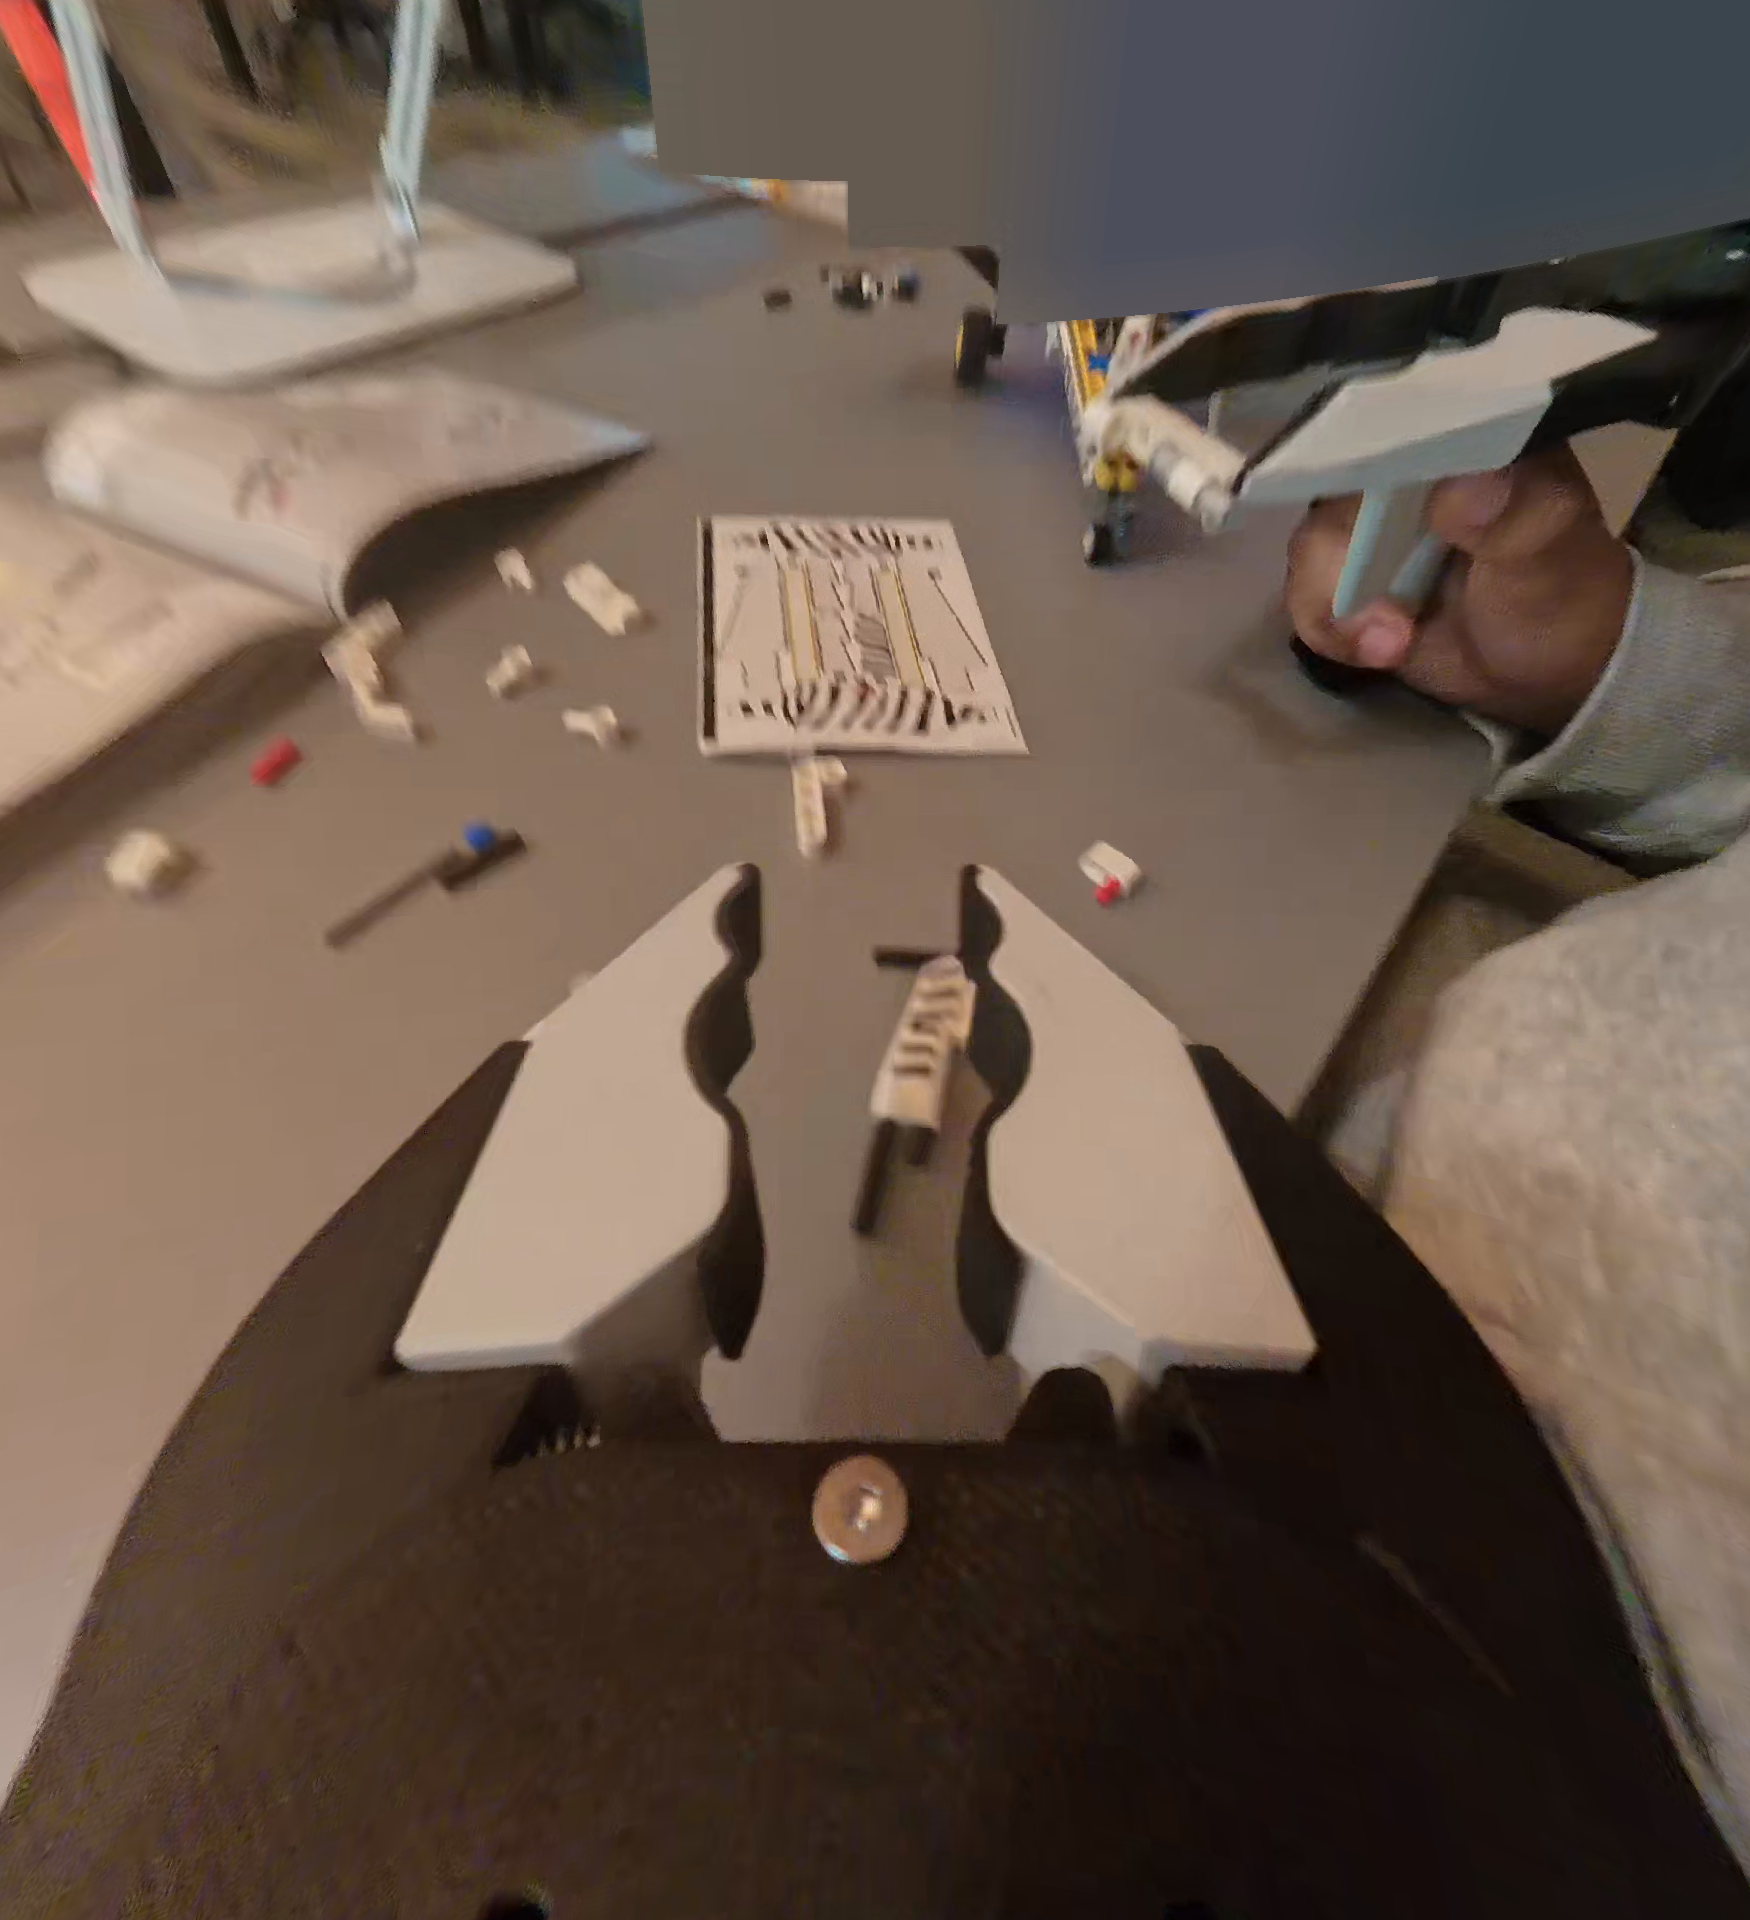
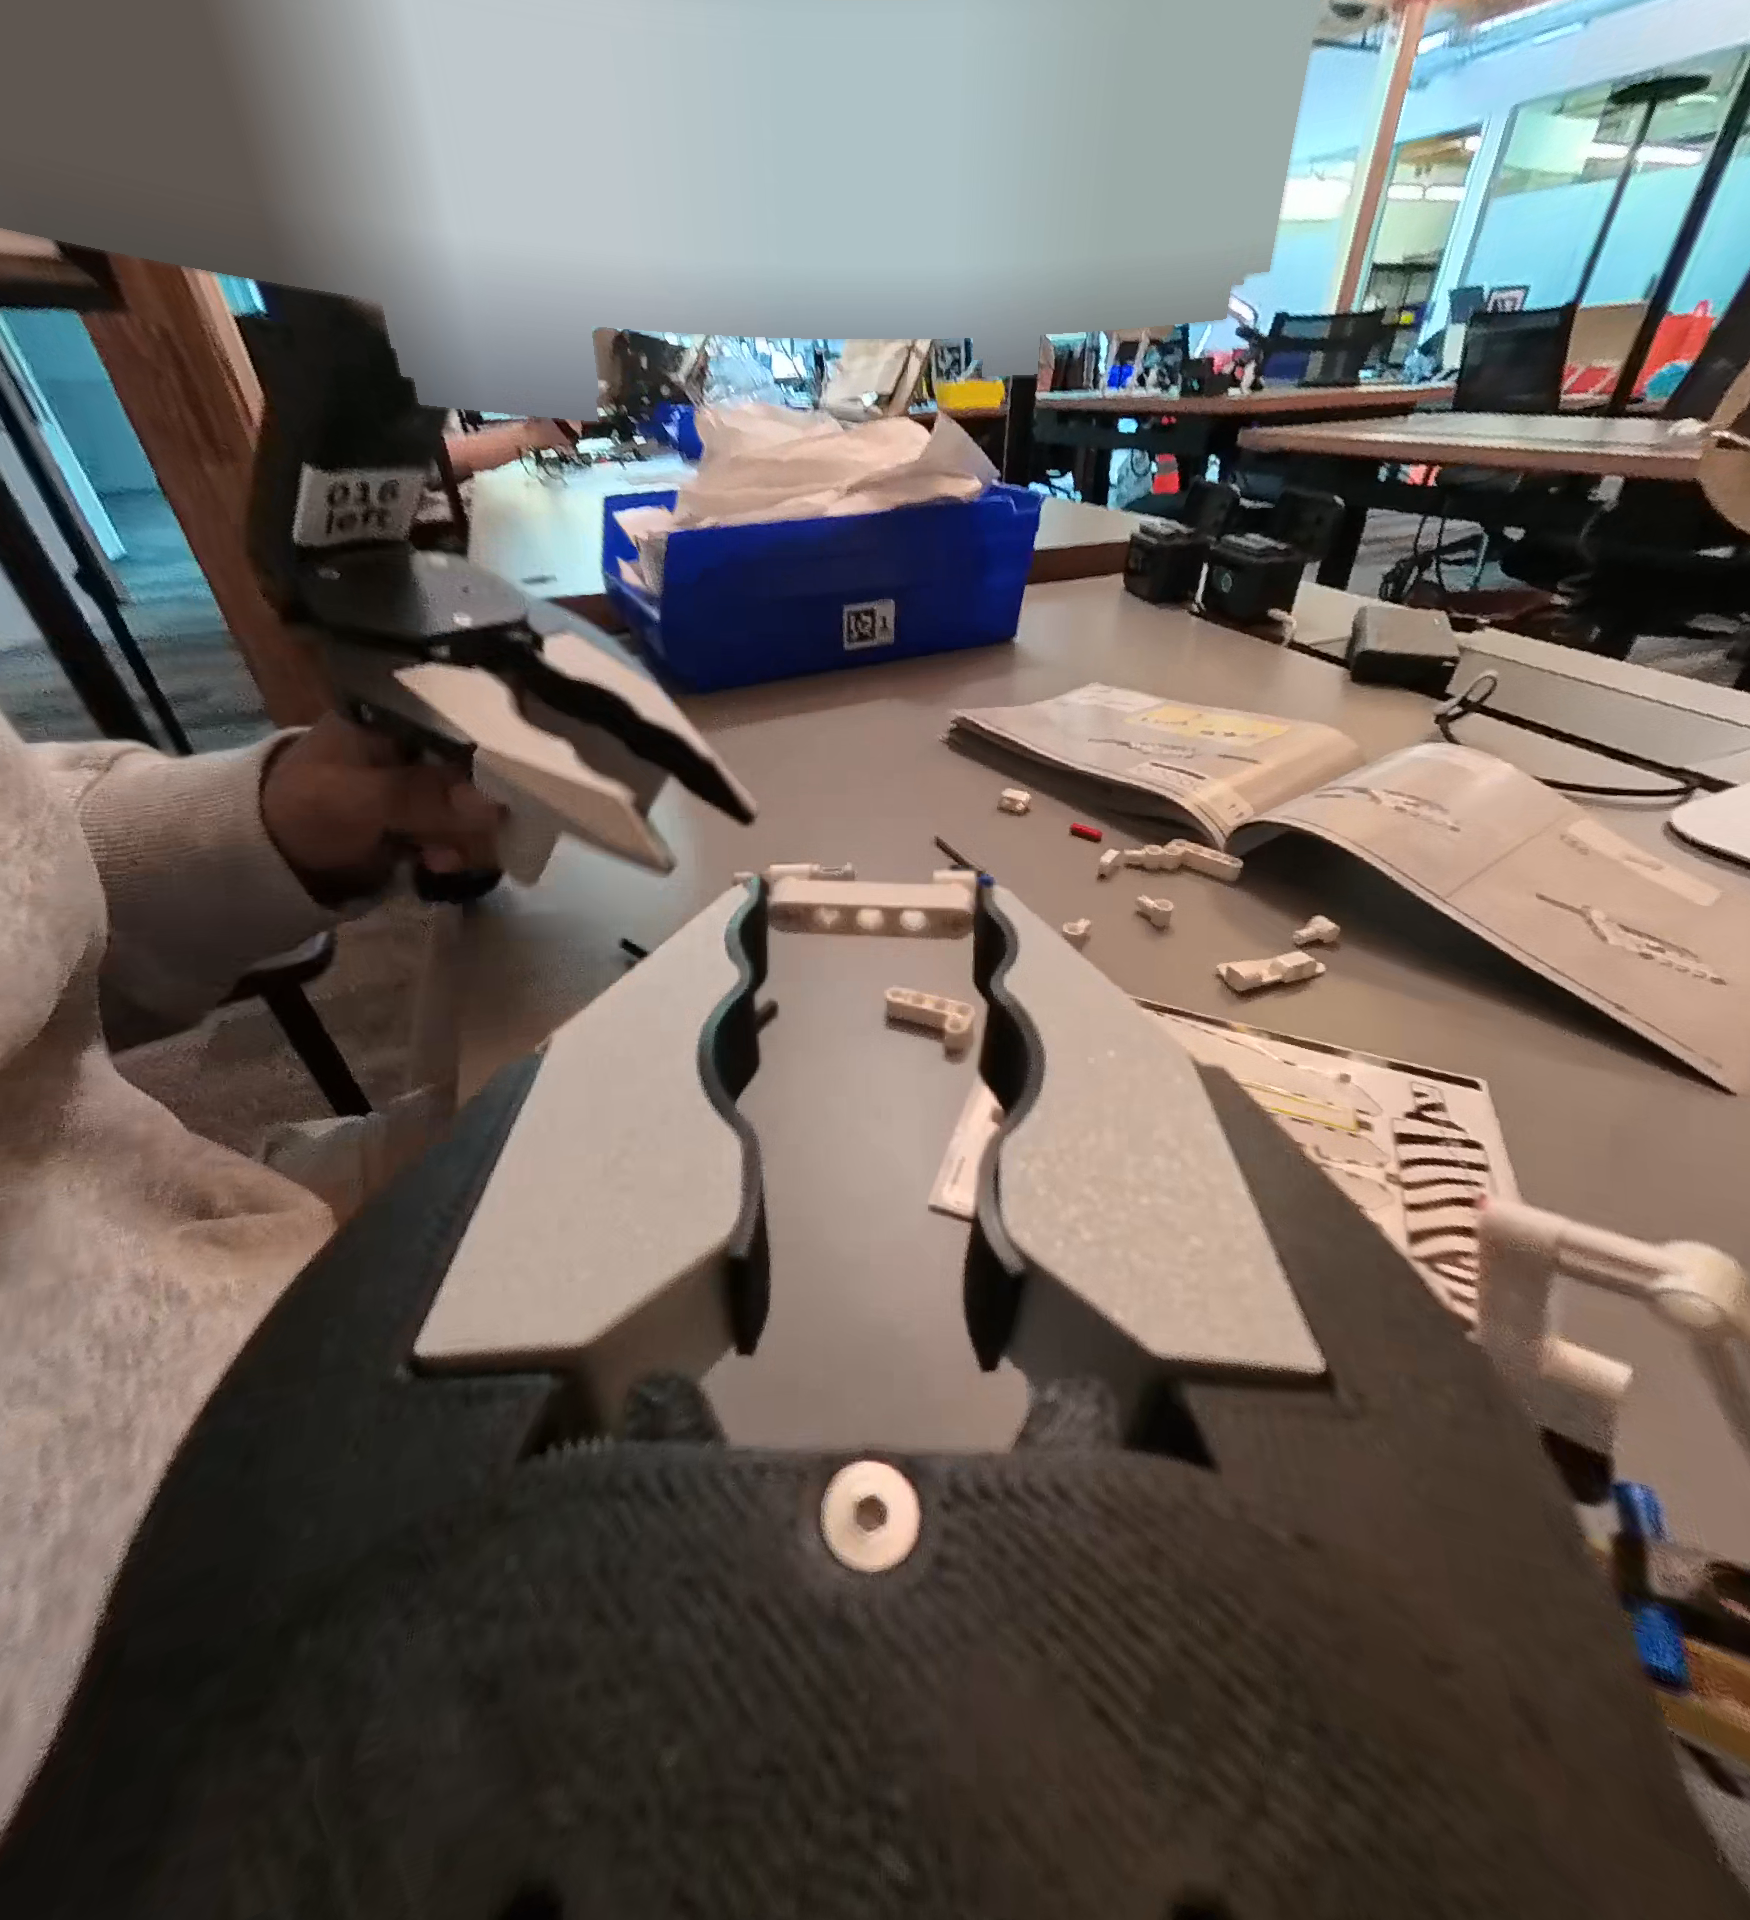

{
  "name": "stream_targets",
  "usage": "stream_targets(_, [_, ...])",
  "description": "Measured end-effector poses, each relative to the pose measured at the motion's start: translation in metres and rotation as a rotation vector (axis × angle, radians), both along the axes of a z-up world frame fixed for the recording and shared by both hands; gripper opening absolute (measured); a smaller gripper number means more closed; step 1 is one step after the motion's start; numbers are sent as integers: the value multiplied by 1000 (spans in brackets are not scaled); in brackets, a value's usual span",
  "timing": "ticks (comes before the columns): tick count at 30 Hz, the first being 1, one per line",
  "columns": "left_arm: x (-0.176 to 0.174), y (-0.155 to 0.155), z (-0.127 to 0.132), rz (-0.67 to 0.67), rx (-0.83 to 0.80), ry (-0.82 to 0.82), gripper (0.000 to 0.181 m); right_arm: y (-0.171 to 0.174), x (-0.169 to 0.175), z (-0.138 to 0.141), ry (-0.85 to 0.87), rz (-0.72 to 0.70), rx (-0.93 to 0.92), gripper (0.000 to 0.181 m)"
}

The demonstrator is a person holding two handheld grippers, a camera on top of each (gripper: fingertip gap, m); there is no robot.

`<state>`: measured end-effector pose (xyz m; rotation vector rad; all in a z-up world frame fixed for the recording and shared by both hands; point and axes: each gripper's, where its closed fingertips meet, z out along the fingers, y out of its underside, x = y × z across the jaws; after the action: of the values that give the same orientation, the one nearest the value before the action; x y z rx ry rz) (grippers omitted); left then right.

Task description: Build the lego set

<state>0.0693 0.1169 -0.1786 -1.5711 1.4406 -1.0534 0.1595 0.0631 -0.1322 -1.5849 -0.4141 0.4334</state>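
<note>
I'm looking at a grey table [image 2: 850, 758] strewn with parts. An open instruction booklet [image 2: 1370, 831] lies toward its far side, pages curling up, with small white lego pieces [image 2: 1266, 971] scattered just beside it and a tiny red piece [image 2: 1086, 830] near its spine. A striped sticker sheet [image 1: 855, 634] lies flat mid-table, a white beam [image 1: 814, 795] touching its near edge. Closer in I see a thin black axle with a blue piece [image 1: 424, 878] and a white perforated beam [image 1: 923, 1039]. A blue bin [image 2: 819, 592] holding crumpled white paper stands at the far edge, and a pale monitor base [image 1: 299, 291] rests beyond the booklet.
</note>
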Motion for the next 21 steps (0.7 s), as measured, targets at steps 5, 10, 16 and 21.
stream_targets(5, [-25,-18,-38,64,-163,152,58,-12,-1,10,42,15,49,39])
stream_targets(10, [-21,-22,-42,121,-211,168,57,-23,-3,11,24,0,69,39])
stream_targets(16, [-23,-40,-44,143,-366,224,44,-38,1,16,38,-37,124,39])
stream_targets(21, [-12,-64,-40,86,-397,215,43,-40,1,18,36,-39,144,39])
